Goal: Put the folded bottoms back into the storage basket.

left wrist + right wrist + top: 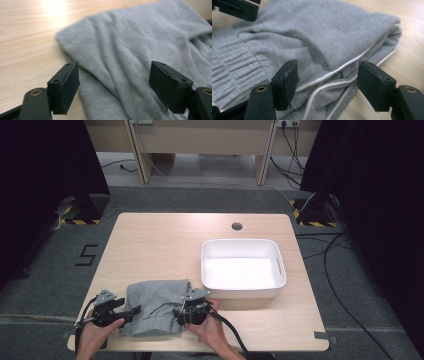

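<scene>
- Left claw [131,310] sits at the 7 o'clock corner of the light wooden counter [160,240] in my high view, jaws spread apart and gripping nothing.
- Looking along that claw, I see the folded grey knit garment with white piping [140,57] lying between and beyond the jaws, its edge on bare wood at 9 o'clock; no pad presses on the cloth.
- Right claw [178,314] is at the garment's 3 o'clock edge, jaws likewise apart and holding nothing.
- From the right claw I see the white-piped folds [337,72] lying between its jaws, ribbed cuff at 9 o'clock.
- Garment [155,305] lies flat at the counter's 6 o'clock edge, between my two claws.
- White rectangular plastic bin [242,247] stands at 2 o'clock from the garment, just beside it.
</scene>
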{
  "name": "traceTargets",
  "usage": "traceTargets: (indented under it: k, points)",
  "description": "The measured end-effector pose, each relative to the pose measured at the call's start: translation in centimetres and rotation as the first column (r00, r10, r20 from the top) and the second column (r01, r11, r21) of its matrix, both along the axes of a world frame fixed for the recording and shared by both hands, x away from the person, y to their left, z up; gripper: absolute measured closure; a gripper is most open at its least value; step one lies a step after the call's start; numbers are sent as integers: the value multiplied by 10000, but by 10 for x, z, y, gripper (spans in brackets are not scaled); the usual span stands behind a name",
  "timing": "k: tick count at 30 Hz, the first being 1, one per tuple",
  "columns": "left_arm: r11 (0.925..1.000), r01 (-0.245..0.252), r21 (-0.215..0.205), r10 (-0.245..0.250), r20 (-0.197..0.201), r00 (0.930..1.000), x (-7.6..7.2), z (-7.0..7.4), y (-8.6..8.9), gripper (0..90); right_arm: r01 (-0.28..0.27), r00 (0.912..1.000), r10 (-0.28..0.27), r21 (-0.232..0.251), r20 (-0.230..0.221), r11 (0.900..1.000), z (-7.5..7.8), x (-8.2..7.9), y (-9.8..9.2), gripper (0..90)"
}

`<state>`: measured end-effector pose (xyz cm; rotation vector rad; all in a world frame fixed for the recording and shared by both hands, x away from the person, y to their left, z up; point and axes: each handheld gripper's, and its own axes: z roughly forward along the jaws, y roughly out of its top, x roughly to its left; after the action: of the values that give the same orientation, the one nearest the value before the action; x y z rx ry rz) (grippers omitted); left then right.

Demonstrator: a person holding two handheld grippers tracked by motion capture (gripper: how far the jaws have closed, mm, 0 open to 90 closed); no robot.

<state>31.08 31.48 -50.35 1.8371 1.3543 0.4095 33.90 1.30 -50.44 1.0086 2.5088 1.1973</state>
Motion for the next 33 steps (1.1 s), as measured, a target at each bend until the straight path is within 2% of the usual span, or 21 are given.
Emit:
traceTargets:
  k: [4, 7, 9, 12, 13, 16, 19, 24, 26, 30, 33]
  points:
    - [10000, -25, 88, 28, -347, 9994, 2, -3, 1, 215, 213, 9995, -222, 380, 246, 9991, 12, -2, -8, 330]
    - [10000, -93, -35, 91, -621, 9980, 4, -8, -1, 199, 440, 9989, -447, 464, 153, 9980, 13, 1, -9, 317]
    - [9999, -110, 100, 117, -747, 9971, 5, -11, -2, 186, 621, 9981, -621, 360, -21, 9974, 9, 4, -7, 300]
    - [9967, -132, 806, 189, -710, 9973, 6, -11, -6, 169, 732, 9973, -731, 83, -103, 9973, 2, 7, -2, 284]
    - [9957, -117, 916, 186, -748, 9970, 6, -10, -7, 168, 780, 9968, -780, -21, -189, 9970, -1, 8, 1, 274]
    - [9934, 47, 1149, 45, -800, 9968, 6, -10, -11, 172, 894, 9951, -904, -283, -390, 9956, -7, 10, 5, 248]
    - [9930, 243, 1158, -153, -777, 9969, 5, -8, -13, 239, 938, 9950, -948, -315, -316, 9951, -11, 10, 6, 237]
    - [9948, 636, 796, -582, -681, 9960, 2, -8, -14, 403, 643, 9979, -644, -378, -23, 9972, -12, 10, 7, 265]
    - [9962, 751, 440, -719, -700, 9950, 3, -9, -12, 466, 454, 9990, -453, -335, 31, 9984, -13, 10, 8, 321]
    - [9955, 951, -6, -950, -528, 9941, 2, -11, -11, 613, 30, 10000, -29, -107, 45, 9999, -13, 9, 8, 471]
    - [9948, 990, -219, -1000, -506, 9937, 2, -13, -10, 652, -180, 9998, 181, 146, -99, 9997, -13, 9, 8, 568]
